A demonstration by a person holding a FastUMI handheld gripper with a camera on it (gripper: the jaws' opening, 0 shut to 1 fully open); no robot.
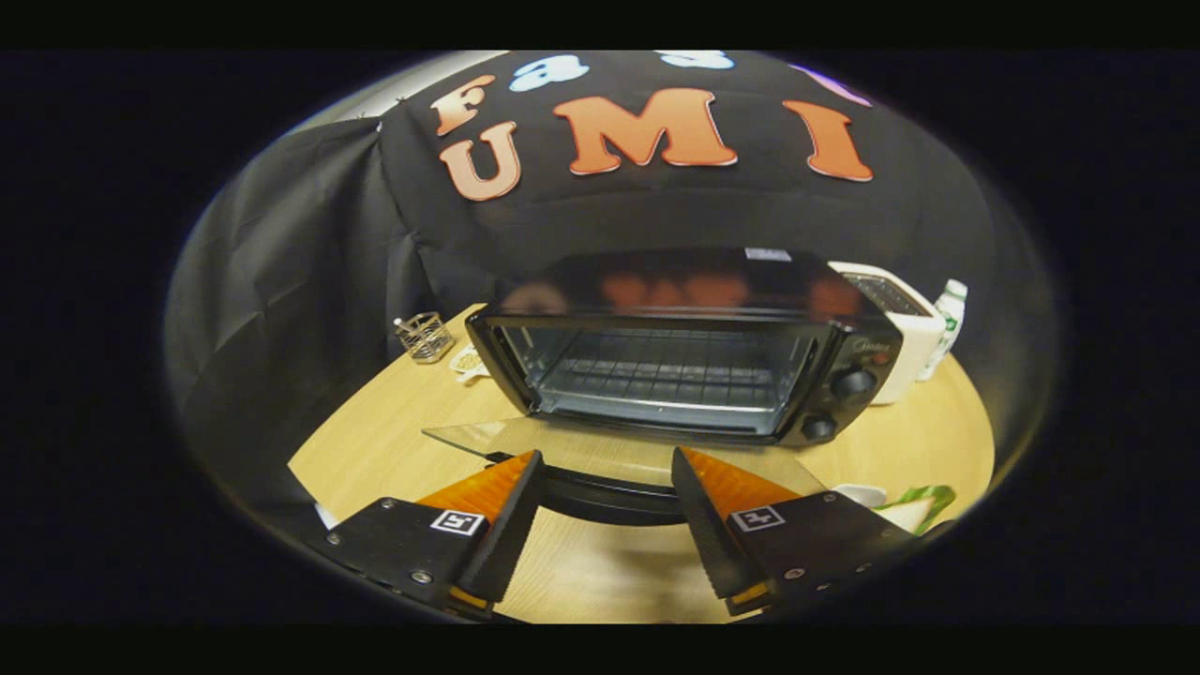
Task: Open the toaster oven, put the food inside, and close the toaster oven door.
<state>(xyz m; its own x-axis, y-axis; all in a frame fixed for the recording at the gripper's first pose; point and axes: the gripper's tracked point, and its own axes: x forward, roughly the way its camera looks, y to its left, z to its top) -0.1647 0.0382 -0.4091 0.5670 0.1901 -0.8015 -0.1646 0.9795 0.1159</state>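
Note:
A black toaster oven (694, 347) stands on the wooden table (394, 441) with its glass door (600, 445) swung down flat toward me. Inside, the wire rack (670, 375) is bare. Two knobs (848, 384) sit on its right panel. My gripper (605, 469) is open, its fingers standing on either side of the door's dark handle (609, 497) without pressing on it. At the right, beside the right finger, a white item with a green strip (914, 502) lies on the table; I cannot tell whether it is the food.
A small wire holder (424, 337) and a pale packet stand left of the oven. A white appliance (900, 319) and a white bottle (947, 323) stand behind the oven on the right. Black cloth walls close the booth behind.

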